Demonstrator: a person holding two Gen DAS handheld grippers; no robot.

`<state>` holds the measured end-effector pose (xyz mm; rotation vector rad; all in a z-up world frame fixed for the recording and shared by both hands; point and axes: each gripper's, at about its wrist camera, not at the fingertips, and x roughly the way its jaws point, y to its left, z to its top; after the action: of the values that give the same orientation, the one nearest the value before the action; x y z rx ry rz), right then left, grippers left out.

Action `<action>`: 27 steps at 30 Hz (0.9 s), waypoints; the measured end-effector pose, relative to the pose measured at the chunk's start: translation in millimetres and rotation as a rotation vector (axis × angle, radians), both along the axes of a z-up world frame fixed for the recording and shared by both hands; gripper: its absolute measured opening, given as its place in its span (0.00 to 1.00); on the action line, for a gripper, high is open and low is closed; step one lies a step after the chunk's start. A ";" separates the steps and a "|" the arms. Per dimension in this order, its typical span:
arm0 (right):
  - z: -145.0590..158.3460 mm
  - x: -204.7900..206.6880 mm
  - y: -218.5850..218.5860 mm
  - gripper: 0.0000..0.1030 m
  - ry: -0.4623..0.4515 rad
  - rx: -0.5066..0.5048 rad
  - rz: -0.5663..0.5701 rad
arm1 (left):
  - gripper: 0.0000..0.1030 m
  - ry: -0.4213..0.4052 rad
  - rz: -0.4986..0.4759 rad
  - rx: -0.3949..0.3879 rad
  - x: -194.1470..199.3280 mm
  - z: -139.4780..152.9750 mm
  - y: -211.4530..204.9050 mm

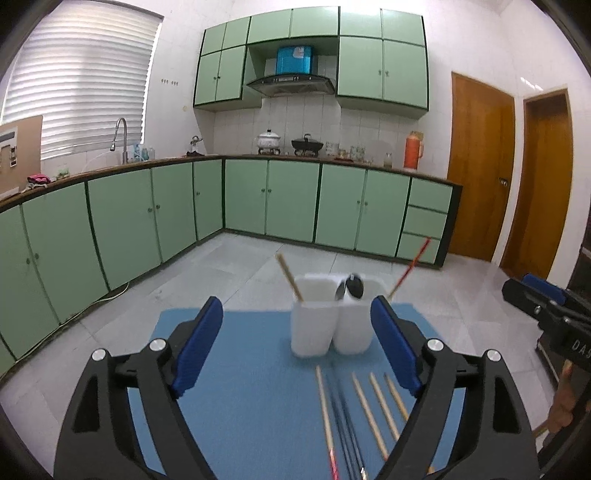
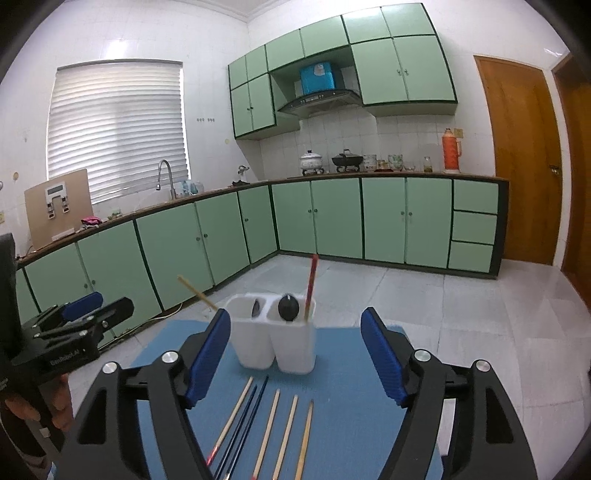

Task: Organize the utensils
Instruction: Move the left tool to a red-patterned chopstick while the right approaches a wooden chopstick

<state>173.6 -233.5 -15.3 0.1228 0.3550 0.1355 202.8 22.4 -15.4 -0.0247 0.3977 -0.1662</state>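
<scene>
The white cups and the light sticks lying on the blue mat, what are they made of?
The white twin-cup holder looks like plastic: smooth, matte, evenly white, rounded corners. The pale tan chopsticks look like bamboo or wood: dull, straw-coloured, no shine. The blur hides any grain, so that's a guess.

Walls: white tile (image 2: 155, 29), paler square tiles behind the stove.
Window: on the left wall, white blinds (image 1: 81, 81) shut, daylight glowing through.
Floor: large grey tiles (image 2: 461, 306), glossy.
Base cabinets: green doors (image 1: 291, 199) with dark trim, L-shaped run under a brown counter (image 2: 369, 176); 3 drawers (image 2: 474, 229) at the right end.
Upper cabinets: green (image 1: 384, 70), either side of a black hood (image 1: 291, 84).
Sink: tall faucet (image 2: 164, 177) below the window.
Doors: 2, brown wood (image 1: 480, 166), on the right.
</scene>
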 end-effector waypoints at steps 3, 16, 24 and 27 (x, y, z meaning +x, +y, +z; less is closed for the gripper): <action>-14.0 -16.0 1.1 0.70 0.022 0.015 -0.006 | 0.80 0.036 -0.008 0.003 -17.9 -16.8 3.5; -109.8 -69.5 16.8 0.72 0.249 -0.009 -0.032 | 0.84 0.267 -0.033 0.080 -61.3 -107.5 11.6; -157.1 -81.6 24.6 0.61 0.369 -0.017 -0.022 | 0.84 0.346 -0.043 0.104 -75.2 -138.9 11.6; -167.5 -84.4 27.2 0.55 0.387 -0.022 -0.020 | 0.84 0.355 -0.043 0.102 -78.3 -143.1 12.2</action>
<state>89.2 -206.3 -182.8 0.1308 0.7405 0.0876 124.5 34.6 -158.5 0.0560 0.7613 -0.1837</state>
